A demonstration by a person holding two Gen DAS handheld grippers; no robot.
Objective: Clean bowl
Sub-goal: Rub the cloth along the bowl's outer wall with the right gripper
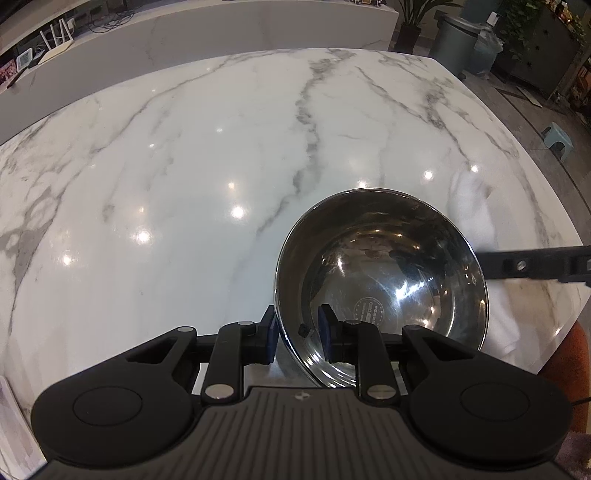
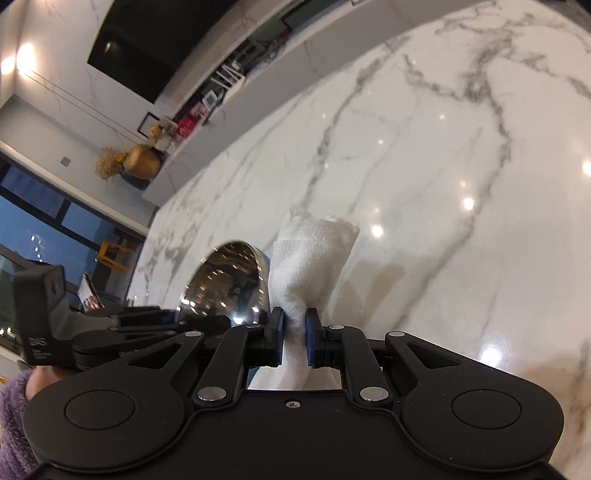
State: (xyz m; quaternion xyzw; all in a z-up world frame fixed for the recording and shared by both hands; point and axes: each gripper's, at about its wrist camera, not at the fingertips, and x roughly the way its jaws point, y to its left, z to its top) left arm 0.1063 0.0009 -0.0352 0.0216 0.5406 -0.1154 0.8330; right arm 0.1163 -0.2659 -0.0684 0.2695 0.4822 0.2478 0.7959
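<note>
A shiny steel bowl is held tilted above the white marble table. My left gripper is shut on the bowl's near rim, one pad outside and one inside. My right gripper is shut on a bunched white paper towel that sticks up between its pads, just right of the bowl. In the left wrist view the towel shows blurred behind the bowl's right rim, and the right gripper's black body reaches in from the right edge.
The left gripper's black body sits at the left in the right wrist view. A low grey counter runs behind the table. A bin, a plant and a small stool stand past the far right corner.
</note>
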